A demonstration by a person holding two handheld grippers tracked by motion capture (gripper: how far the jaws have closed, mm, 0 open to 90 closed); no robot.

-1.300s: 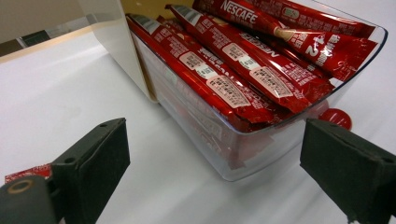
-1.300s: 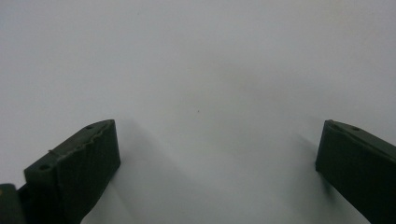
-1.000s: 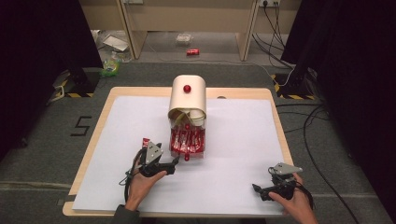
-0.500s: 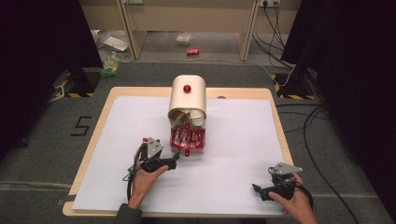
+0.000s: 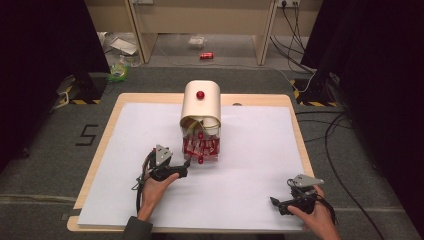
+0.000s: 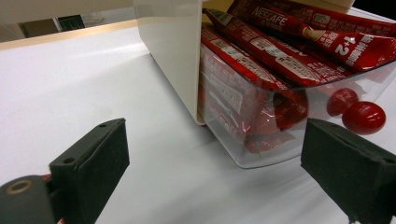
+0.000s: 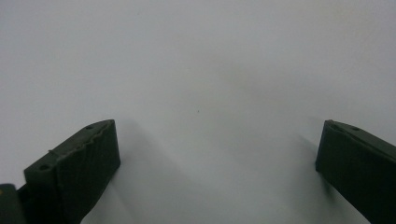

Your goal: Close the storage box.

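Left tongs (image 5: pixel 187 162) sat spread, jaws just opened, nothing between, at 7 o'clock of the clear drawer (image 5: pixel 202 147) of red sachets (image 6: pixel 275 56) mid-desk. Right tongs (image 5: pixel 274 201) spread over bare white desk (image 5: pixel 250 150) at 5 o'clock.

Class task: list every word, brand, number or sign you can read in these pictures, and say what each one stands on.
"NESCAFE": on a red sachet in the clear drawer.
"+2": on the same sachet's right end.
"5": on the grey floor left of the table.
Small print on the other sachets: too blurred to read.
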